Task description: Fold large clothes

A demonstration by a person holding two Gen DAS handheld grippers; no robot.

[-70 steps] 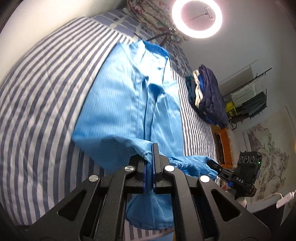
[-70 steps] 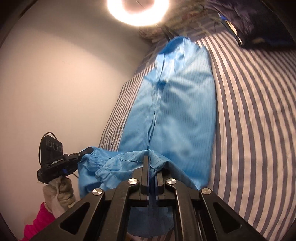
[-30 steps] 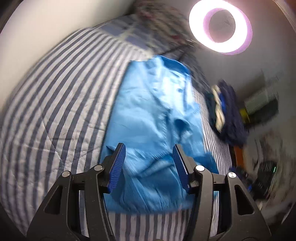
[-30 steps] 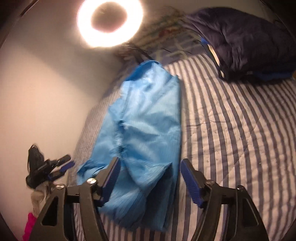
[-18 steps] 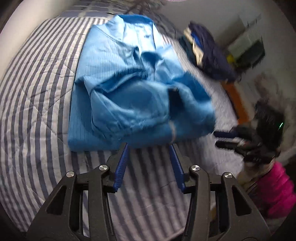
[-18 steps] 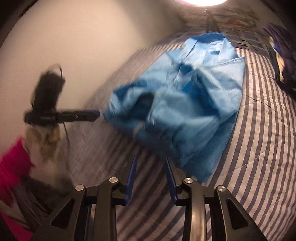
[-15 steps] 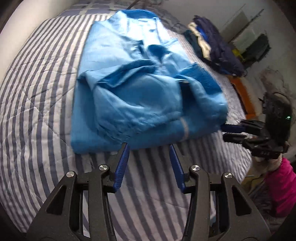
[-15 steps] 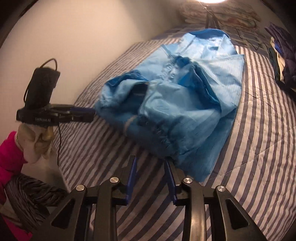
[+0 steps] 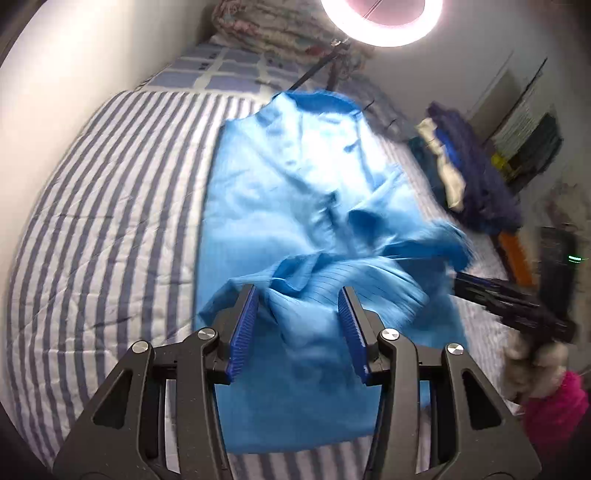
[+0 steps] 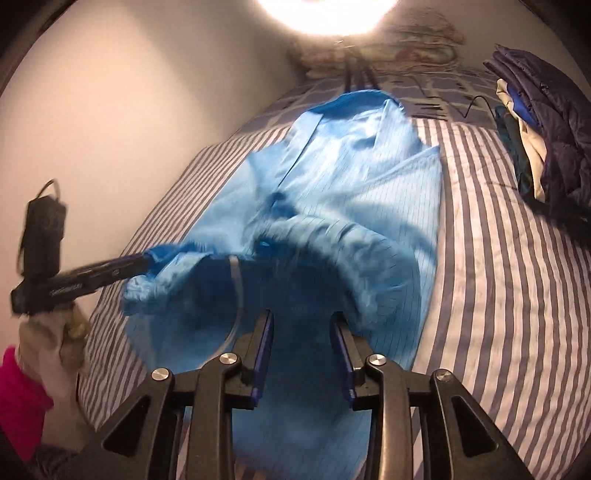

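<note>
Now the left hand-held gripper (image 9: 297,325) stands partly open over the near end of the large light-blue pinstriped garment (image 9: 295,206), which lies lengthwise on the bed with the blue-and-white striped quilt (image 9: 110,221), collar end far from the cameras. Rumpled cloth rises between its blue ribbed pads (image 9: 242,328), and the left pad seems to brush a raised fold, but the pads do not pinch it. In the right wrist view this same tool shows from the side with its tips at a bunched corner of the cloth; whether it grips there I cannot tell

The right hand-held gripper (image 10: 303,349) is narrower, its jaws just opening, with dark shadowed blue cloth lying between the pads, which stand apart from it. A folded-back sleeve with a pale cuff band (image 10: 234,273) lies across the garment just ahead of it

Bare striped quilt runs wide on both long sides of the garment. A white wall (image 10: 129,110) borders the bed on one side; a pile of dark navy and cream clothes (image 10: 535,129) sits near the other edge, well apart from the garment. A bright ring light (image 9: 380,18) glows beyond the collar end
</note>
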